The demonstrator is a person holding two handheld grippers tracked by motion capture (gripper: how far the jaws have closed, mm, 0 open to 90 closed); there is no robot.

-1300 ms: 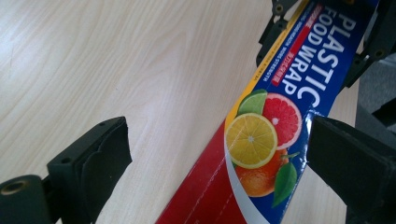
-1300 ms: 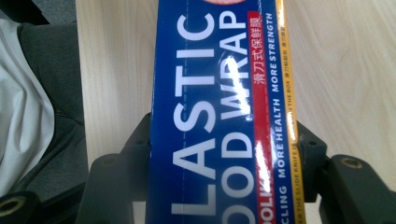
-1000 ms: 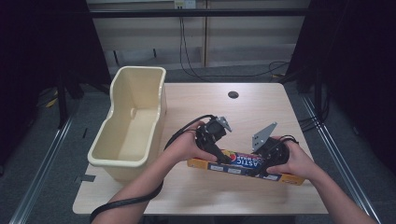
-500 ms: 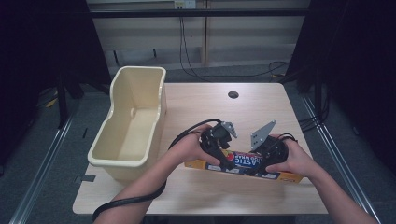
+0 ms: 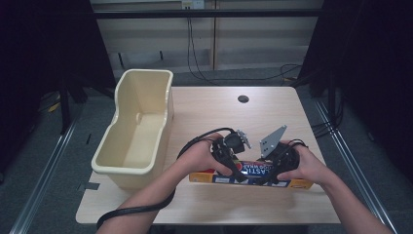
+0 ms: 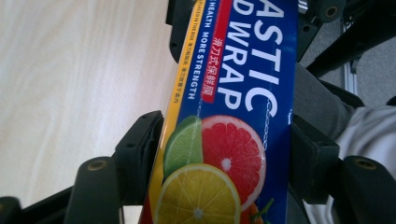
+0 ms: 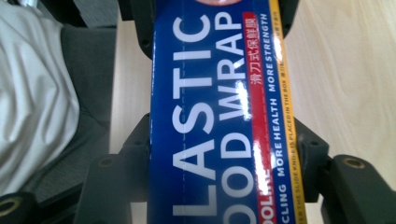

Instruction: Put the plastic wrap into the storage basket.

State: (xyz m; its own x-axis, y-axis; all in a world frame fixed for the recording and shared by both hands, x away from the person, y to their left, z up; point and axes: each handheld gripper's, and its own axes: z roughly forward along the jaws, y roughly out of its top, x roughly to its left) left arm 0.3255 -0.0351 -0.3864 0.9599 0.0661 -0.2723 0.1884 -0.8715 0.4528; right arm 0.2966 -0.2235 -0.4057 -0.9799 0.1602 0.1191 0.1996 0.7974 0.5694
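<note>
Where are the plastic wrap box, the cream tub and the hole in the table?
plastic wrap box (image 6: 243,93): left gripper view, blue printed face.
cream tub (image 5: 146,80): high view, far rim.
table hole (image 5: 243,99): high view, its dark centre.

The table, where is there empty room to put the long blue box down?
Bare wood lies on the table behind the grippers, around the dark hole, right of the cream tub. The near edge, where both hands hold the plastic wrap box, is crowded.

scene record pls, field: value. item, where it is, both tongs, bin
item: plastic wrap box, long, blue with yellow edge
place: flat on table, near front edge
left tongs: jaws have just been closing, pads now on box's fruit-picture end
right tongs: shut on box's other end
bin: cream, empty, at table's left, apart from box
</note>
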